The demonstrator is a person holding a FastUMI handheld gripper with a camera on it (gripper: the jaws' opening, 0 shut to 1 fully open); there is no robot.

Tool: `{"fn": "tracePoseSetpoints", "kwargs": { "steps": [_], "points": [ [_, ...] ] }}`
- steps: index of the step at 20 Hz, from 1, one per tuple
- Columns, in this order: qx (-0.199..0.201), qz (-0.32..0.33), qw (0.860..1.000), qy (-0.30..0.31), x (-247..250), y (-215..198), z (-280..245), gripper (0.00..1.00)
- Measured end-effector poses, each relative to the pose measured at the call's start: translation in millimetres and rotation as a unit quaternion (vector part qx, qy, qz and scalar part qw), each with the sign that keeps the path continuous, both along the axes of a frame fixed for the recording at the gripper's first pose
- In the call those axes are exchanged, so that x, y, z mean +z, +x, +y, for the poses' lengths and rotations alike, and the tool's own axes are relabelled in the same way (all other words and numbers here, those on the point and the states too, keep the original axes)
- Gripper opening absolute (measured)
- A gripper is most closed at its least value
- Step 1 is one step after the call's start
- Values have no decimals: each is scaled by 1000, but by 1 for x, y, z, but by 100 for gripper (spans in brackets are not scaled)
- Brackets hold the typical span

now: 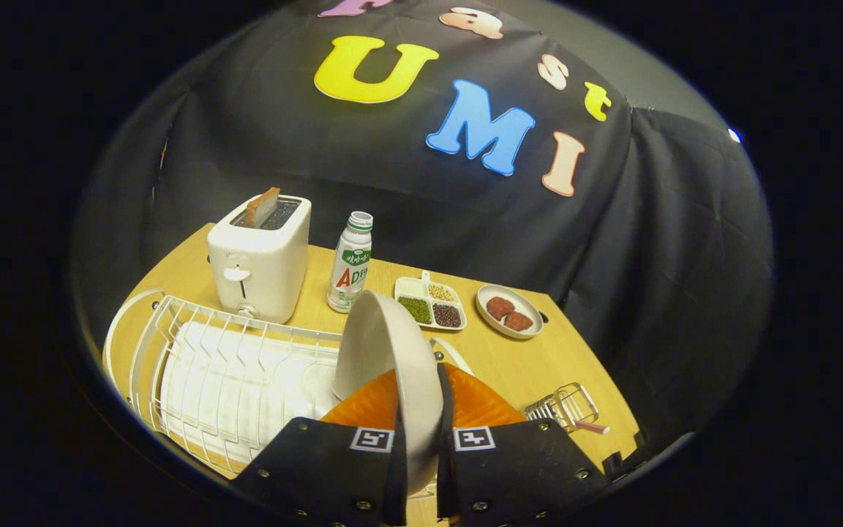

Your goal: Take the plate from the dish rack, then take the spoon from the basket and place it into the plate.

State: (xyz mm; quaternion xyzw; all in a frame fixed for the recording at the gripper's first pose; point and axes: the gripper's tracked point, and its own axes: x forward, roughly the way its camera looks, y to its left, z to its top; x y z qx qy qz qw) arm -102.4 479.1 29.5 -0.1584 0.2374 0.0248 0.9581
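Between my fingers (419, 446) sits a plain cream plate (385, 351). The dish rack (231, 373) is white wire on a white tray. The toaster (260, 256) is white, holding a brown slice. The bottle (350, 263) is white with a green and red label. The table (524, 366) is pale wood.

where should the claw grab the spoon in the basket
Take the spoon by its pinkish handle, which sticks out of the wire basket toward the table edge; come from that open side. The claw is shut on the plate.
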Motion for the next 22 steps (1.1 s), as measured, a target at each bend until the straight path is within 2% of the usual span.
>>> {"fn": "tracePoseSetpoints", "kwargs": {
  "steps": [3, 8, 12, 18, 22],
  "points": [
    [-12, -21, 999, -22, 24, -8, -5, 16],
    [-27, -46, 999, 4, 57, -32, -19, 16],
    [-37, -46, 998, 18, 65, -59, -37, 15],
    [-24, -31, 998, 42, 55, -99, -56, 15],
    [6, -20, 999, 50, 43, -126, -63, 16]
  ]
}}
